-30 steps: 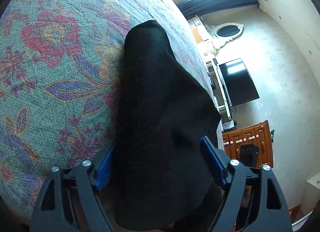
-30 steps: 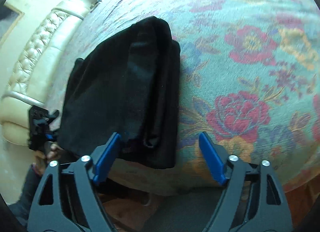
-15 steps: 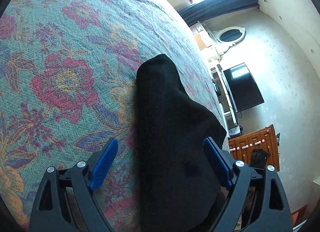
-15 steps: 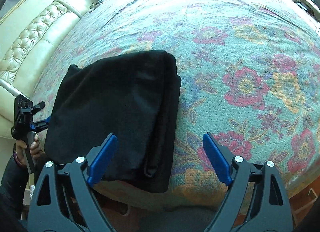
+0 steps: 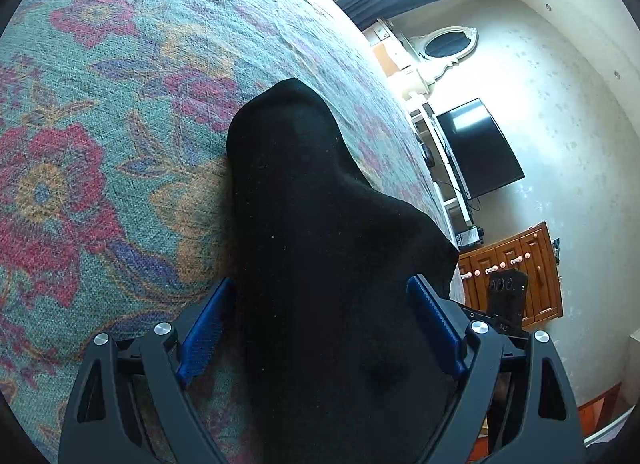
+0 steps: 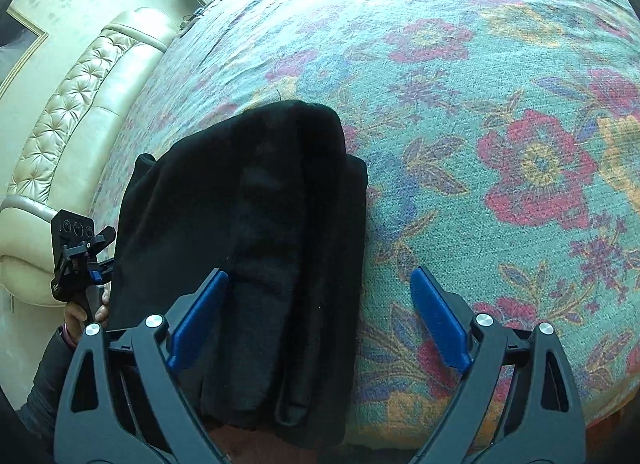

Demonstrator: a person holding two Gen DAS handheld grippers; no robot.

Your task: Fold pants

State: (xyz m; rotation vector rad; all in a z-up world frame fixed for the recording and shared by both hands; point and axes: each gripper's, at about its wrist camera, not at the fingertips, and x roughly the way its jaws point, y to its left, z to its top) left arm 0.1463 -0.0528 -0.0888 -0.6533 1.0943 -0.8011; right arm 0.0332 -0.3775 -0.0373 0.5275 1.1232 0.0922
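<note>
The black pants [image 6: 248, 224] lie folded in a thick stack at the near edge of the floral bedspread [image 6: 500, 112]. In the left wrist view the pants [image 5: 320, 244] fill the middle, and my left gripper [image 5: 320, 304] is open with its blue pads on either side of the stack's end. My right gripper [image 6: 320, 296] is open too, its left pad over the pants and its right pad over bare bedspread. The left gripper also shows in the right wrist view [image 6: 82, 264], held by a hand at the pants' far side.
A cream tufted headboard [image 6: 68, 116] borders the bed on the left of the right wrist view. Beyond the bed's far edge in the left wrist view stand a TV [image 5: 476, 148], a wooden cabinet [image 5: 516, 276] and an oval mirror [image 5: 448, 44].
Both grippers stay open. They pulled back from the pants half a second ago and have now moved in close to the stack again.
</note>
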